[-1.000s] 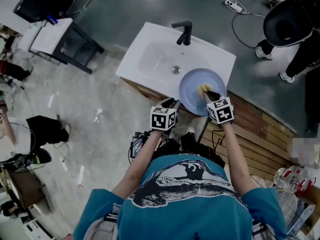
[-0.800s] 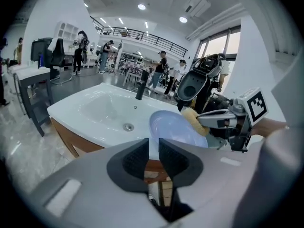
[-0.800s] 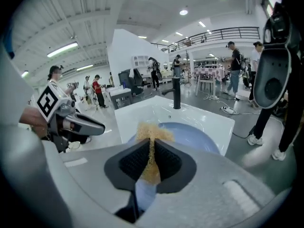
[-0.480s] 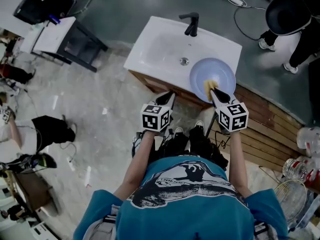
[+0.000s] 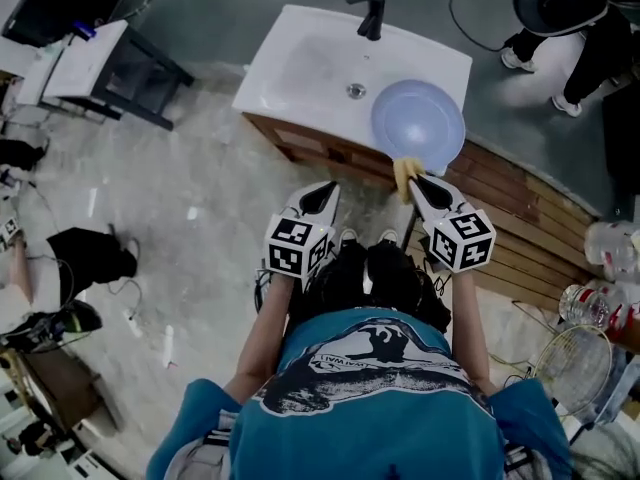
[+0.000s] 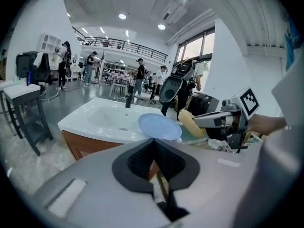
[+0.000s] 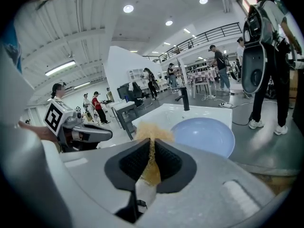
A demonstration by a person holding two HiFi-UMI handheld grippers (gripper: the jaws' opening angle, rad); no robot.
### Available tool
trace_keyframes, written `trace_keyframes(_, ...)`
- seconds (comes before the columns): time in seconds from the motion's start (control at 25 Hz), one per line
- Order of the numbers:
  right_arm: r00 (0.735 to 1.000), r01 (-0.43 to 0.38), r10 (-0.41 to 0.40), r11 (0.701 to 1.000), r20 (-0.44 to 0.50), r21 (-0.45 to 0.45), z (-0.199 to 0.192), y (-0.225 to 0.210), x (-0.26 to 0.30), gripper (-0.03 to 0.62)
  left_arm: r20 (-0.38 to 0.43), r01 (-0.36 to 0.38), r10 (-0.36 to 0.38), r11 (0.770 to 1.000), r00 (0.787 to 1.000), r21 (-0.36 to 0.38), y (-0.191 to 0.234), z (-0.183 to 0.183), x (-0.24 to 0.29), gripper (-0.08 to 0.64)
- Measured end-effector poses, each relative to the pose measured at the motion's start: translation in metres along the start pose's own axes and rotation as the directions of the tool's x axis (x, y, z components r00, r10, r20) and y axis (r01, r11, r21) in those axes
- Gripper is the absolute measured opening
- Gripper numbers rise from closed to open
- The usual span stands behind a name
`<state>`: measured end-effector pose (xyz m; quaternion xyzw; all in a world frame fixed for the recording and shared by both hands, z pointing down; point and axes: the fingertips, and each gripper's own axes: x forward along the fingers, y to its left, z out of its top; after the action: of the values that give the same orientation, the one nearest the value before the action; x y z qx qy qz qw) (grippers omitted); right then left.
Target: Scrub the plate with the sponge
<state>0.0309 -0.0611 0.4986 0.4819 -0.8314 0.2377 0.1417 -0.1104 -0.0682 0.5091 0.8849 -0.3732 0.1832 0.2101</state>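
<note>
The jaws of the left gripper [image 5: 325, 190] are clenched tight with nothing between them, having just been closing, and the left gripper view shows their dark pads meeting in one line. This gripper hangs over the pale floor [image 5: 190, 168] in front of the sink [image 5: 300, 68], apart from it and touching nothing. The sink is a white basin on a wooden cabinet, with a black tap [image 5: 370, 13] at its far edge. The plate [image 5: 418, 123], round and light blue, lies at the right end of the sink, over the rim and partly over the basin. Just beside the plate's near edge is the sponge [image 5: 403, 173], yellow and rough. It is squeezed between the jaws of the right gripper [image 5: 415, 181], and its top bulges out past the tips in the right gripper view. Whether the sponge touches the plate I cannot tell. Both grippers point away from the person and tilt downward, side by side and well apart. To the right of the sink runs a strip of wooden boards [image 5: 520, 208].
</note>
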Motion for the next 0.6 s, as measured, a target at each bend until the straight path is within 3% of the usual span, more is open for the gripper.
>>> trace_keyframes(0.4,0.998,-0.037,0.037,0.999,-0.049,0.008,-0.028,0.006,-0.031,0.026,0.017,0.014,-0.014,1.000,1.000,-0.028,-0.036,-0.014,-0.022,0.014)
trace_keyframes(0.6,0.997,-0.073,0.073,0.997,-0.035,0.014,-0.038,0.015,-0.054,0.026,0.009,-0.017,0.017,0.999,1.000,-0.033,-0.056,-0.024,-0.030,0.014)
